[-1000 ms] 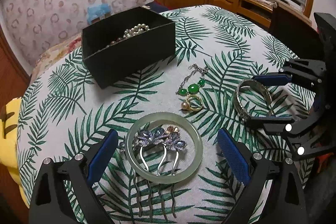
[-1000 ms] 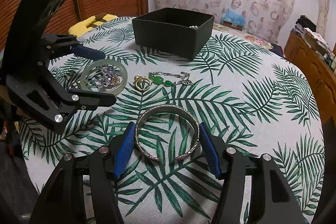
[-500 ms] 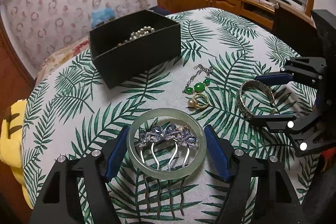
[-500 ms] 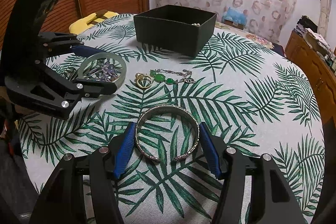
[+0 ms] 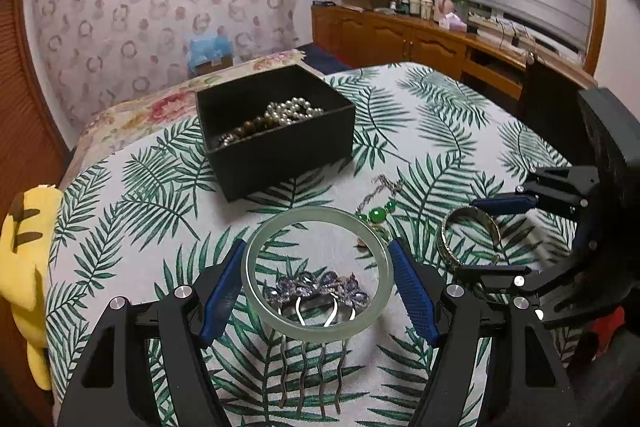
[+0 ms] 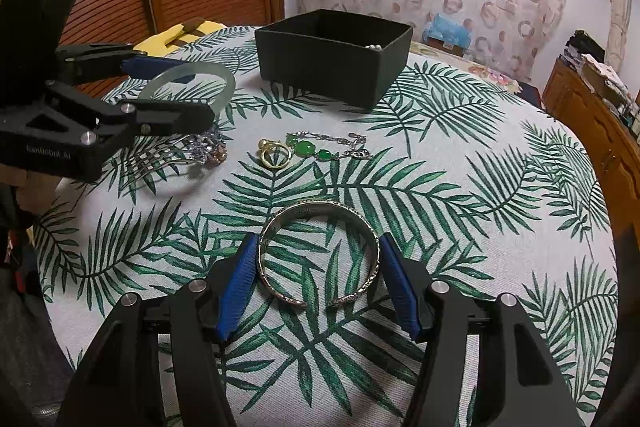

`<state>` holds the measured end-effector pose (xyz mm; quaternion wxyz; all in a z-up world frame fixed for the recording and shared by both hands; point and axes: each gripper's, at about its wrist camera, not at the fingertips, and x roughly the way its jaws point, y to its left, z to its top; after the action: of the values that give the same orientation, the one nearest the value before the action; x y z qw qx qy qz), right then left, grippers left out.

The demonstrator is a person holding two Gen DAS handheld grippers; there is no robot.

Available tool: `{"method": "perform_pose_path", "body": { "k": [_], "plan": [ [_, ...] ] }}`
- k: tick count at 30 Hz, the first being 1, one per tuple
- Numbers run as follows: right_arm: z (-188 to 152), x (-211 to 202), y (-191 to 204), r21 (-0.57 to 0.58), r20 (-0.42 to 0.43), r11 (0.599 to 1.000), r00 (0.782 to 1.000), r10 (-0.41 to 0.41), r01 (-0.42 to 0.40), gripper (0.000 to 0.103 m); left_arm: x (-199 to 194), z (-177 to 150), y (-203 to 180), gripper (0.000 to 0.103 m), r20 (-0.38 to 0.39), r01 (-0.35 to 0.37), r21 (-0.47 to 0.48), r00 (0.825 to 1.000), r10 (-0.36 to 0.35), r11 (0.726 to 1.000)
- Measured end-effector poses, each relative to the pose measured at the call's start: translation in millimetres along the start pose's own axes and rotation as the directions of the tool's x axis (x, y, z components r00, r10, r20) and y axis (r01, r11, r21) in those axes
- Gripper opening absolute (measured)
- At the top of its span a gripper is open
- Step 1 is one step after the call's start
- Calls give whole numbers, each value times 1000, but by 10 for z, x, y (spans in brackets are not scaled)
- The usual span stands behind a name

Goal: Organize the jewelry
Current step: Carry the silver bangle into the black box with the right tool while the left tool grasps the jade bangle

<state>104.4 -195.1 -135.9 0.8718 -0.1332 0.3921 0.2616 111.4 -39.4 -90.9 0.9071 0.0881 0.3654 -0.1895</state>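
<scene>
My left gripper (image 5: 318, 247) is shut on a pale green jade bangle (image 5: 256, 291), held level a little above the leaf-print tablecloth (image 5: 132, 227). Under it lies a silver hair comb (image 5: 316, 287) with purple flowers. From the right wrist view, the left gripper (image 6: 200, 95) holds the bangle (image 6: 228, 83) over the comb (image 6: 204, 147). My right gripper (image 6: 317, 247) is shut on a silver cuff bracelet (image 6: 320, 209) that rests on the cloth. A black box (image 5: 280, 151) holding pearls and beads stands behind. A green-stone bracelet (image 6: 308, 147) and a gold ring (image 6: 274, 157) lie between.
A yellow plush toy (image 5: 24, 259) hangs off the table's left edge. A wooden cabinet (image 5: 420, 39) with clutter runs along the back right wall. A dark chair back (image 5: 552, 107) stands at the table's far right edge.
My left gripper's jaws closed on the jade bangle and lifted it off the hair comb, which stayed on the cloth. The right gripper and the cuff have not moved.
</scene>
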Motion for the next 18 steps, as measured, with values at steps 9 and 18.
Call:
{"method": "perform_pose_path", "body": {
  "k": [9, 18],
  "plan": [
    [225, -96, -90, -14, 44, 1000, 999, -14, 14, 63, -32, 65, 193, 69, 41, -11, -61, 999, 14, 998],
    [641, -13, -224, -23, 78, 999, 997, -30, 32, 63, -35, 172, 384, 68, 71, -24, -105, 997, 31, 994]
  ]
}}
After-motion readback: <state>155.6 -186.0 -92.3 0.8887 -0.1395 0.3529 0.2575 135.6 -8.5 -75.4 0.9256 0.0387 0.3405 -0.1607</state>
